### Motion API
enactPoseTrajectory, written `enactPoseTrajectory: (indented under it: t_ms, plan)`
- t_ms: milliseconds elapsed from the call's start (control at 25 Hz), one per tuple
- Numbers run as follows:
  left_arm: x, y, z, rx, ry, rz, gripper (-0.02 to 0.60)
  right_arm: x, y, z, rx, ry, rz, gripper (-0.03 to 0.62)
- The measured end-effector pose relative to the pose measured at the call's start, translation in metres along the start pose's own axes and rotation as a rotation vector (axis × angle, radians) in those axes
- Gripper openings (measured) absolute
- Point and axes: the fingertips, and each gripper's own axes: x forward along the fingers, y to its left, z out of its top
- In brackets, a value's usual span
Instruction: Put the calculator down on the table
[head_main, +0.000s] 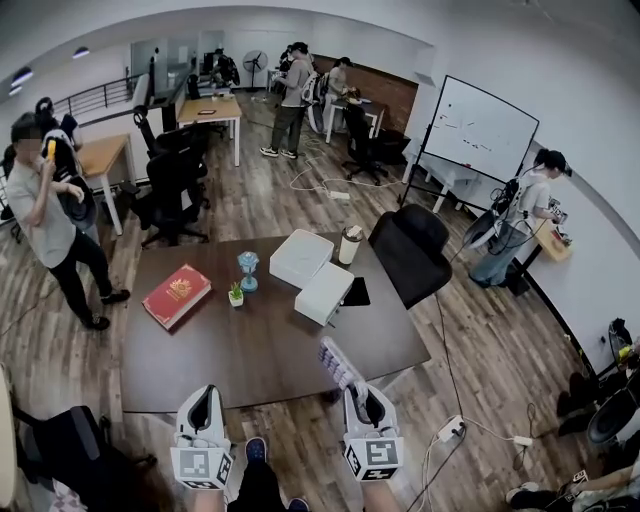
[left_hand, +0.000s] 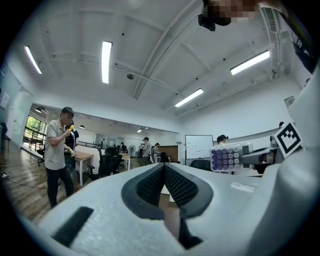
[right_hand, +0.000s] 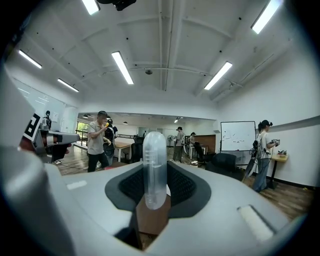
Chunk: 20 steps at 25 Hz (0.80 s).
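Calculator (head_main: 338, 362) stands clamped edge-on in my right claw (head_main: 354, 390), above the table (head_main: 230, 365) near its five o'clock edge. My left claw (head_main: 204, 402) is closed, empty. Best, I judge: lower level, lay it flat on bare top, then release.

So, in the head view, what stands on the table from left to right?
Left to right: red book → small potted plant → far white box → cup. The blue ornament and the near white box overlap their neighbours, so they are left out.
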Motion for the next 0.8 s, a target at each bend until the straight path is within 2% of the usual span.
enactPoseTrajectory:
  t_ms: [360,800]
  plan:
    - [0.098,0.049,0.010,0.003,-0.007,-0.038,-0.005,0.099,-0.004,0.019,-0.004,-0.003,-0.022,0.114]
    - [0.213,0.118,0.018,0.010,-0.012,-0.105,-0.005,0.212,-0.004,0.039,0.016,-0.010,-0.089,0.114]
